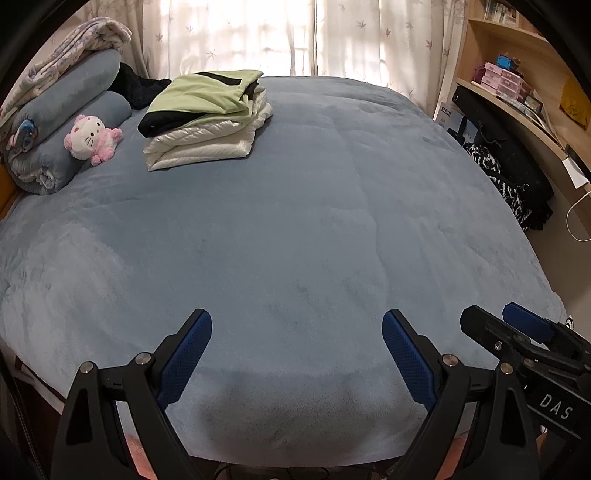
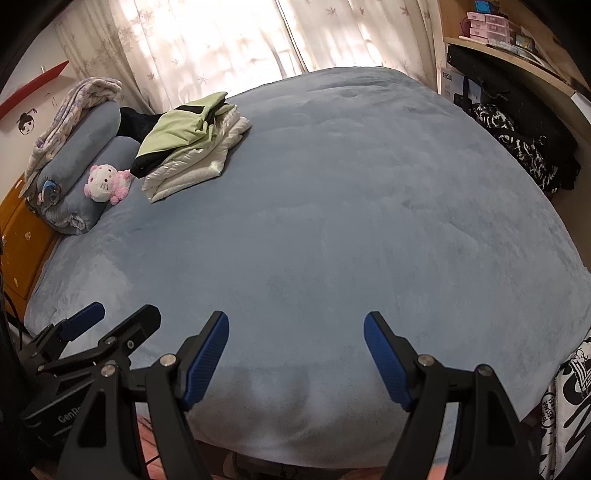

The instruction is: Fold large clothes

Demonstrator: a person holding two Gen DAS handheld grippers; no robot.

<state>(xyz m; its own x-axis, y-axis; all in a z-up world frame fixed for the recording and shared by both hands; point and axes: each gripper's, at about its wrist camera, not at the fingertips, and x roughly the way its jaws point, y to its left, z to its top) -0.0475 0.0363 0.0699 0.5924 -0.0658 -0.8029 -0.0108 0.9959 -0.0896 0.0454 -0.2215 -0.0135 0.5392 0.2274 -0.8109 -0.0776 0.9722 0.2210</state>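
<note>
A stack of folded clothes (image 1: 207,118), green and black on top of shiny white, lies at the far left of the blue bed (image 1: 295,221); it also shows in the right wrist view (image 2: 188,147). My left gripper (image 1: 296,321) is open and empty over the bed's near edge. My right gripper (image 2: 295,325) is open and empty beside it. The right gripper (image 1: 517,325) shows at the lower right of the left wrist view, and the left gripper (image 2: 110,317) at the lower left of the right wrist view. A black-and-white printed cloth (image 2: 569,406) hangs at the bed's right corner.
Rolled blue bedding (image 1: 66,122) and a pink plush cat (image 1: 90,138) lie at the bed's far left. Curtains (image 1: 295,33) hang behind. Wooden shelves (image 1: 524,74) and a black chair with patterned cloth (image 1: 509,173) stand on the right. An orange cabinet (image 2: 22,236) stands left.
</note>
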